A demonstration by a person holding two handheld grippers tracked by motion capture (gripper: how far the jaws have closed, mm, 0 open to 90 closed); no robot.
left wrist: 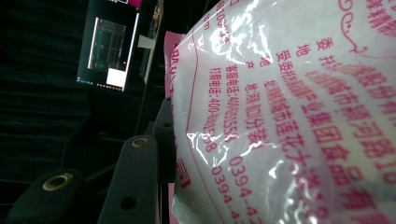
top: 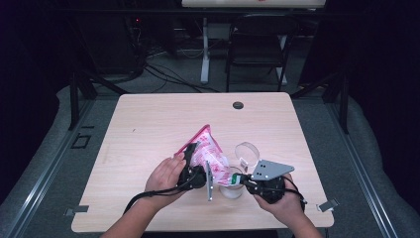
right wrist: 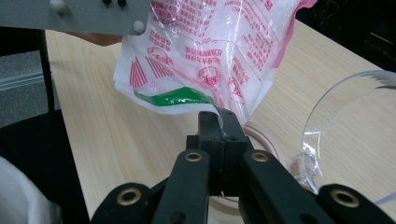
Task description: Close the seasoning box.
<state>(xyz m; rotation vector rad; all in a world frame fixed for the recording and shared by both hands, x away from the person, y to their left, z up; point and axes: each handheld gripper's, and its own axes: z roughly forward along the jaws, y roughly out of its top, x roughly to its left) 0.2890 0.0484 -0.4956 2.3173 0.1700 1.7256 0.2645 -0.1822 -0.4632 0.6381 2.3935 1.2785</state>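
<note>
A clear plastic bag with pink print and white grains is held tilted above the table. My left gripper is shut on its side; one black finger presses into the film and the other is hidden behind the bag. My right gripper is shut on the thin lower edge of the bag, next to a green strip. Under that edge stands a small round clear jar, whose rim lies just behind the right jaws.
A clear round lid stands up just behind the jar, seen large and near as the lid. The wooden table has a black cable hole at the far side. A folding chair stands beyond it.
</note>
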